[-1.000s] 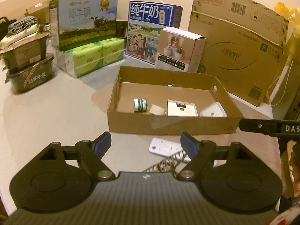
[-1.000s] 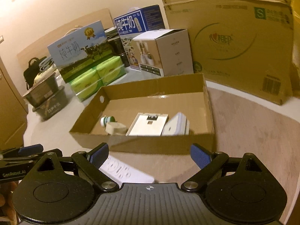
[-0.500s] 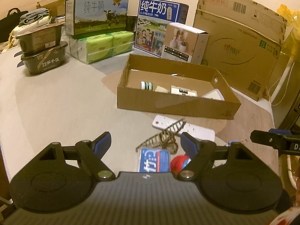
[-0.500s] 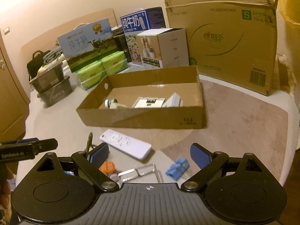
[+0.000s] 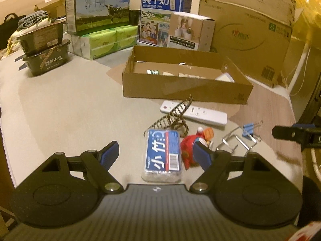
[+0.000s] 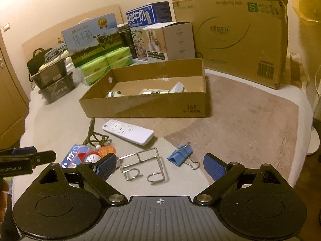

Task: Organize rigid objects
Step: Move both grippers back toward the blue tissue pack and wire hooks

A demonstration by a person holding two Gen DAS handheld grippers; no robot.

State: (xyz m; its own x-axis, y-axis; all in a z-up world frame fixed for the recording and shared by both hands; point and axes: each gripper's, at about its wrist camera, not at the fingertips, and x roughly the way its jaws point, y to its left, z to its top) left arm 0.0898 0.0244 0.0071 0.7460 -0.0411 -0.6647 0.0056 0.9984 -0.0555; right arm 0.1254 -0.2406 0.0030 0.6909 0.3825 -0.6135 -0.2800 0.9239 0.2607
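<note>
A shallow cardboard tray (image 5: 180, 89) (image 6: 144, 108) holds a small green-capped bottle (image 6: 114, 94) and flat white items. In front of it lie a white remote (image 5: 195, 113) (image 6: 128, 132), a wooden ladder-like piece (image 5: 172, 116), a blue tissue pack (image 5: 163, 154) (image 6: 71, 156), a red and white toy (image 5: 190, 146) (image 6: 92, 156), a wire rack (image 6: 142, 164) (image 5: 236, 140) and a blue binder clip (image 6: 180, 154) (image 5: 249, 129). My left gripper (image 5: 156, 153) is open above the tissue pack. My right gripper (image 6: 159, 165) is open above the wire rack.
Behind the tray stand milk cartons (image 5: 96, 8) (image 5: 162, 14), green tissue packs (image 5: 104, 40), a white product box (image 5: 190, 32) and a large cardboard box (image 5: 246, 32). Dark stacked food tubs (image 5: 44, 56) sit at the far left. The table edge runs along the right (image 6: 301, 120).
Both grippers have pulled back from the tray and sunk a little. The tissue pack, toy, wire rack and binder clip have come into view beneath them. Both stay open.
</note>
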